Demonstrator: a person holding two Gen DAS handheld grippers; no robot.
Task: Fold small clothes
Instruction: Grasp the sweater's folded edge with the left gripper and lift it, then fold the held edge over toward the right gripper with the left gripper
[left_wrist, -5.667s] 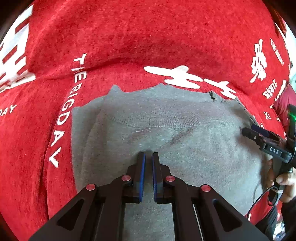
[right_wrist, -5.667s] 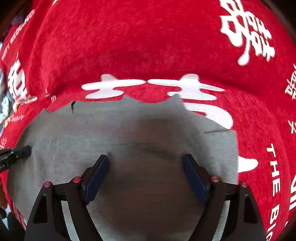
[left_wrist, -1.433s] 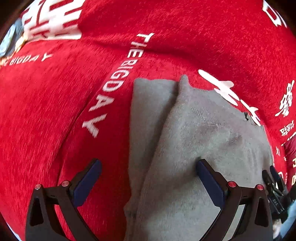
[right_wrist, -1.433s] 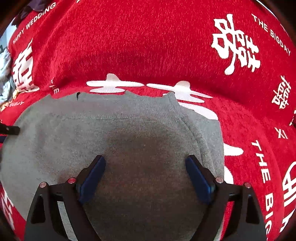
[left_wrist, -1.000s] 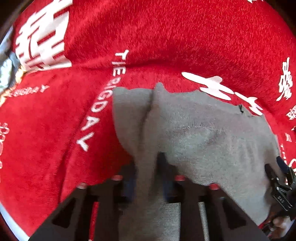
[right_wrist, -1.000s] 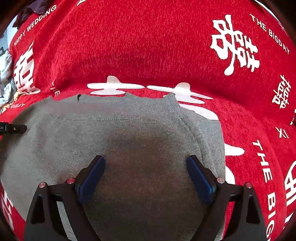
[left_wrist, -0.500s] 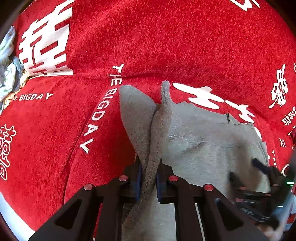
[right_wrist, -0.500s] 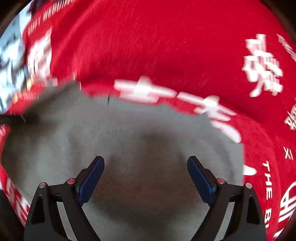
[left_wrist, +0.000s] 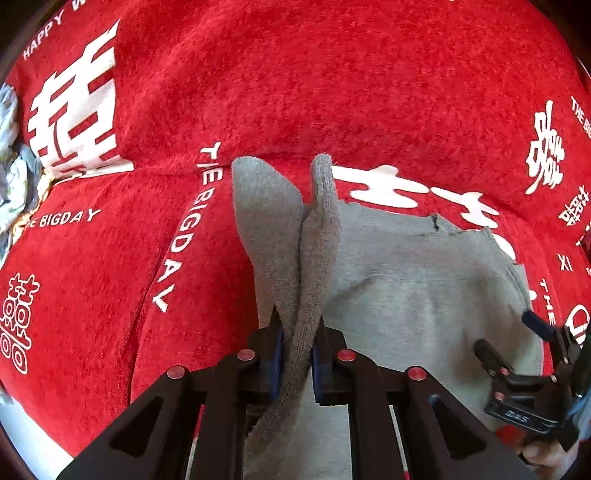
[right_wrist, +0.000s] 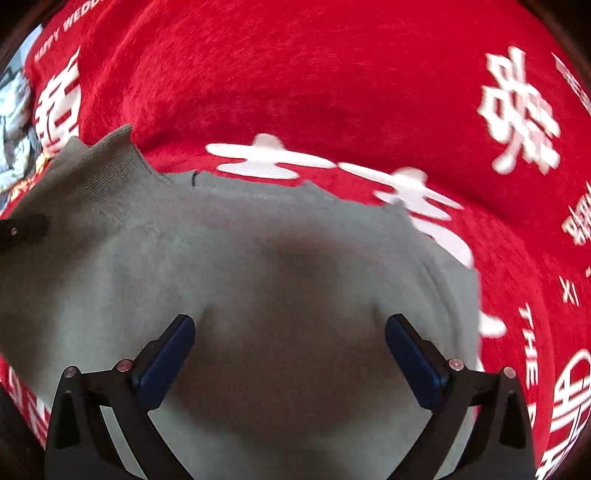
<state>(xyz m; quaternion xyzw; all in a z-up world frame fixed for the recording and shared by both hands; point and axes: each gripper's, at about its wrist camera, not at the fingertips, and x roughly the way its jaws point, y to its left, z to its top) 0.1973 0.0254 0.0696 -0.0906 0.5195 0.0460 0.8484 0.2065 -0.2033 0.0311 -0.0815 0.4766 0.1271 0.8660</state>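
Observation:
A small grey knitted garment (left_wrist: 413, 280) lies on a red cloth. My left gripper (left_wrist: 297, 325) is shut on the garment's left edge and holds it lifted, so the fabric stands up in a ridge between the fingers. My right gripper (right_wrist: 290, 354) is open, its blue-padded fingers (right_wrist: 166, 354) spread wide over the middle of the grey garment (right_wrist: 258, 258). The right gripper also shows at the right edge of the left wrist view (left_wrist: 513, 332). A fingertip (right_wrist: 22, 227) of the left gripper shows at the left edge of the right wrist view.
The red cloth (left_wrist: 332, 85) with white characters and "THE BIGDAY" lettering covers the whole surface around the garment. A heap of pale clothes (left_wrist: 11, 184) lies at the far left edge.
My left gripper closed on the garment's left edge and raised it into a ridge. My right gripper stayed open and shifted over the garment.

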